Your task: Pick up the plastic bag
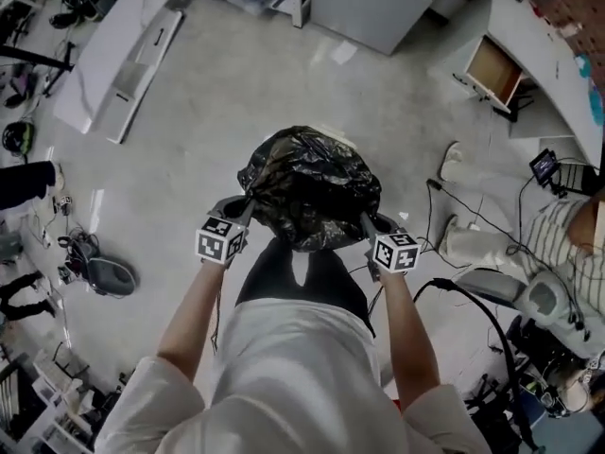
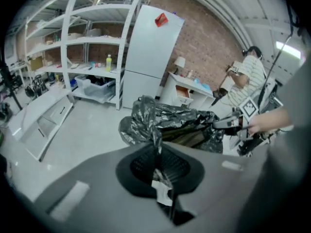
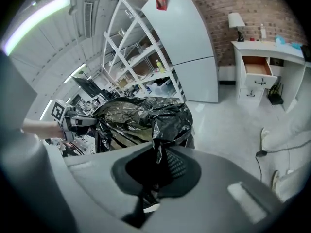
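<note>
The left gripper (image 2: 156, 152) has its jaws pressed together on a twisted strip of the crinkled, glossy black plastic bag (image 2: 170, 123), which runs up from between them into the bag's bulk. The right gripper (image 3: 158, 154) is likewise clamped on a pinch of the same black film at the bag's opposite edge. In the head view the two grippers sit at either side of the bag. It hangs between them in front of the person's torso, above the pale grey concrete floor (image 1: 189, 159). Beyond the bag stand a tall white refrigerator (image 2: 146, 57) against a brick wall and white open shelving (image 2: 73, 47) beside it. To the right are a white desk with an open drawer (image 3: 257, 67) and a seated person in a striped shirt (image 1: 567, 244).
</note>
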### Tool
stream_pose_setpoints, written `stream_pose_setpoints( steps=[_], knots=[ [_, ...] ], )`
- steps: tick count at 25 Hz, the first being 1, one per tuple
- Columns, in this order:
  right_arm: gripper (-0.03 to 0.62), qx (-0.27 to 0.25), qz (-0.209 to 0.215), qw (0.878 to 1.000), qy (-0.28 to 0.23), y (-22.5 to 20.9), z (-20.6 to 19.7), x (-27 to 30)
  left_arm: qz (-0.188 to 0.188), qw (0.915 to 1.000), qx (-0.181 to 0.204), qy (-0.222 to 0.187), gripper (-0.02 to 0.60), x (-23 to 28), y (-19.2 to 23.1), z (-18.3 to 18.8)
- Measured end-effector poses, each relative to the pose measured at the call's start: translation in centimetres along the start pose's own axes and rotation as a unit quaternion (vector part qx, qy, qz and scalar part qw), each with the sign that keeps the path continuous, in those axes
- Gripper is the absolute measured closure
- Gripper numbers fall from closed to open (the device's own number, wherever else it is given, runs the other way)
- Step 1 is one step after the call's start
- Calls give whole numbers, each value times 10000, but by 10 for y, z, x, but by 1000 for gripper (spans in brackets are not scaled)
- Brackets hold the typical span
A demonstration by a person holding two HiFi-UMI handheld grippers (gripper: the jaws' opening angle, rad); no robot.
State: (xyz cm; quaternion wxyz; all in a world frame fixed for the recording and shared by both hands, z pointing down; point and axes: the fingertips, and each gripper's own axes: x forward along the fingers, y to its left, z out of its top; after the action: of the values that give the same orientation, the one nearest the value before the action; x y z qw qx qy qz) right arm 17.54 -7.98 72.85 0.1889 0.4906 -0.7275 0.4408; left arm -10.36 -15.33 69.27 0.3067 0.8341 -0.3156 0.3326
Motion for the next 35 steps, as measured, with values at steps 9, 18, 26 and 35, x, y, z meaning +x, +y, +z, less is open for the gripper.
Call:
stream_pose_setpoints(
  steps=[9, 18, 26, 35],
  knots=[
    [592, -243, 390, 9977, -505, 65, 35, -91, -45, 9984, 114, -558, 577, -88, -73, 54],
    [592, -505, 710, 9917, -946, 93, 60, -147, 125, 9921, -153, -1238, 577, -141, -111, 71],
    [591, -696, 421, 9910, -1066, 101, 45, -165, 32, 9897, -161, -1421, 577, -156, -130, 52],
    [591, -355, -37, 9880, -1501, 141, 30, -176, -115, 9883, 370, -1474, 577, -210, -114, 34]
  ],
)
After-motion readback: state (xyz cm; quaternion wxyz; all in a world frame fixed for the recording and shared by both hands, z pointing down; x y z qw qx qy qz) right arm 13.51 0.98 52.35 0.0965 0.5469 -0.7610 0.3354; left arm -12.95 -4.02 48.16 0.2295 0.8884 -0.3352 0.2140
